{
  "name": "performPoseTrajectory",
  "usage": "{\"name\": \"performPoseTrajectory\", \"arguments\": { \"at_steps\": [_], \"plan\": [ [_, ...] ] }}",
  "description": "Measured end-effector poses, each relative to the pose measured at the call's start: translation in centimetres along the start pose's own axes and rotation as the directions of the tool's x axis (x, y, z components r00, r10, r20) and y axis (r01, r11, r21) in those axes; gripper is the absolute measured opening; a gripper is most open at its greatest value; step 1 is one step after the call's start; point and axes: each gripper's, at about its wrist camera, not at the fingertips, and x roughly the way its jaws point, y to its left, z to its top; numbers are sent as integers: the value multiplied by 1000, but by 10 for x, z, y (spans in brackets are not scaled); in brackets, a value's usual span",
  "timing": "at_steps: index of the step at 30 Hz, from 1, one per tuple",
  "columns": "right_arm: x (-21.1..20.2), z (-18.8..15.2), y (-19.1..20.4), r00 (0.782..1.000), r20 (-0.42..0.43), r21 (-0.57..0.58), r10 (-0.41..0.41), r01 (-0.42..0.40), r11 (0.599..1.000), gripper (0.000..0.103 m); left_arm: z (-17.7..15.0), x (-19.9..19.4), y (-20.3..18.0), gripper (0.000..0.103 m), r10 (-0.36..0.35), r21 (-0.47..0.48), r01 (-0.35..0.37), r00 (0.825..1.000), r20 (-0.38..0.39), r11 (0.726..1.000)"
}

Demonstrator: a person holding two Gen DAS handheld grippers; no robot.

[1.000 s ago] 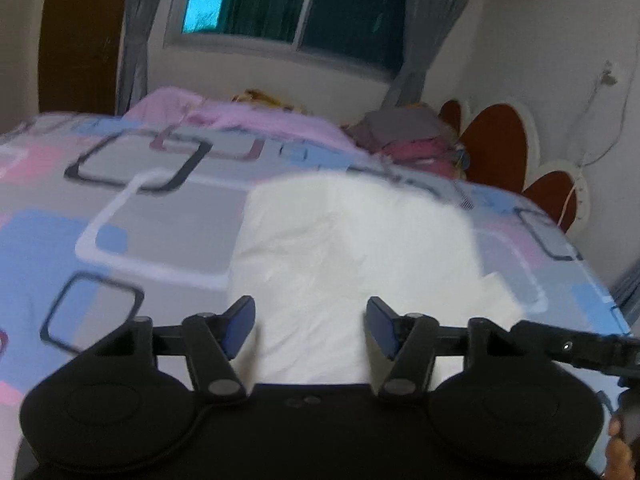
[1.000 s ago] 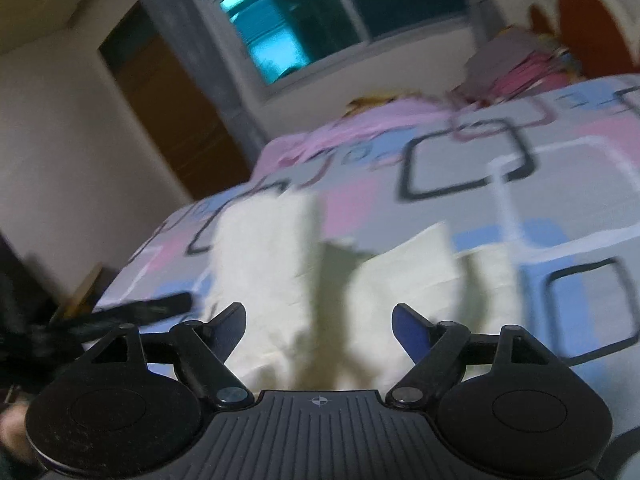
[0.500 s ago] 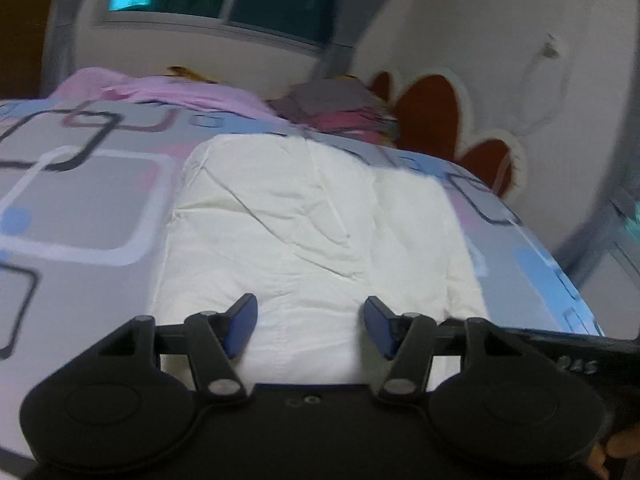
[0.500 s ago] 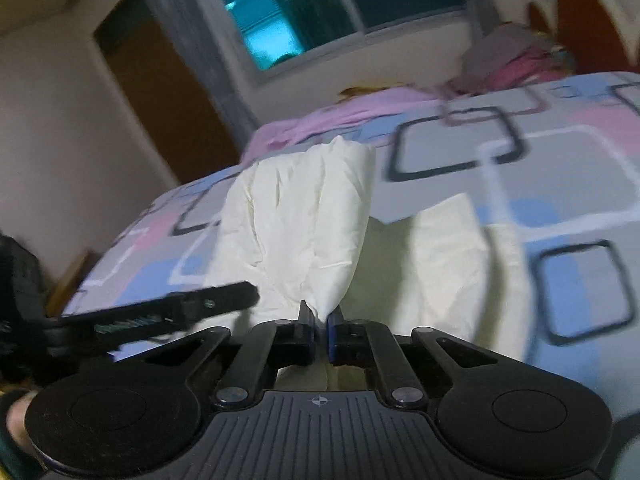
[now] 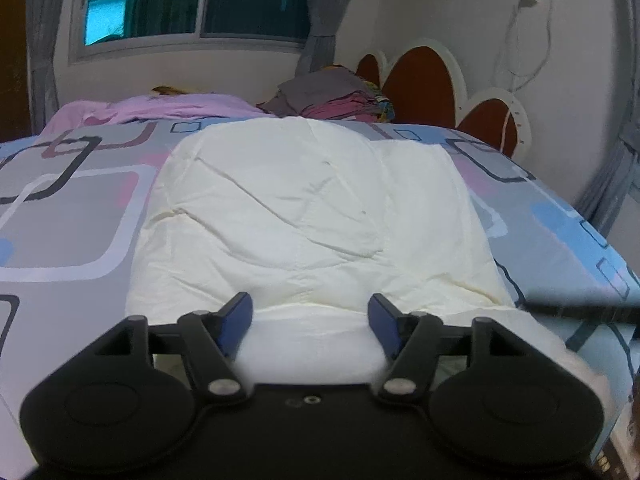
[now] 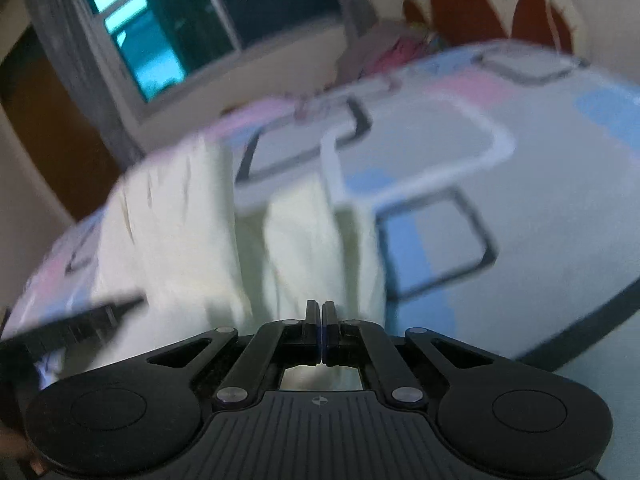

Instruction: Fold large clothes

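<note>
Motion blur smears the cream-white cotton garment (image 6: pixel 192 240), so whether the closed right gripper (image 6: pixel 322 320) pinches it is unclear.

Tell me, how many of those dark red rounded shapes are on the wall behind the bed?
3 show in the left view: a small one beside the folded clothes pile, a tall middle one, and a lower one at right. More may be hidden.

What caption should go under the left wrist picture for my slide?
Open left gripper poised over a cream garment spread on the patterned bedsheet.
</note>
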Motion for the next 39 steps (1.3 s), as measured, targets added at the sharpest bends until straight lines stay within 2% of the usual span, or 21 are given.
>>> {"name": "performPoseTrajectory", "arguments": {
  "at_steps": [3,10,13,17,19,21,25,26,27,33,37,39],
  "plan": [
    [-5,16,29,998,57,-56,25,-22,998,0,-3,-3,-5,63,-12,28,12,1000,-2,1000],
    [40,19,74,997,67,-104,26,-19,994,0,8,-2,-1,62,-49,21,51,996,-68,998],
    [63,5,80,997,62,-213,-44,56,975,0,13,-2,4,62,-71,-3,71,993,-95,997],
    [90,-22,67,988,61,-257,-144,155,954,0,27,-7,16,63,-97,-45,92,990,-103,995],
    [97,-30,63,984,63,-263,-166,177,948,0,34,-10,23,66,-75,-73,69,994,-82,995],
    [101,-32,62,983,61,-267,-174,184,946,0,40,-7,29,79,-38,-73,34,998,-55,997],
    [113,-36,59,980,59,-268,-190,199,943,0,43,17,35,80,19,-50,-23,998,-67,999],
    [115,-36,58,979,58,-265,-194,202,943,0,42,23,35,83,31,-29,-33,997,-71,999],
    [116,-36,56,978,56,-260,-199,206,943,0,41,29,34,84,36,-14,-37,997,-75,999],
    [128,-43,51,972,76,-243,-221,233,942,0,39,55,41,95,39,-64,-45,994,-98,997],
    [132,-48,46,967,102,-227,-232,249,941,0,32,62,36,99,56,-61,-61,995,-84,996],
    [131,-43,46,970,81,-237,-229,242,941,0,32,61,33,99,70,-46,-75,993,-92,996]
  ]
}}
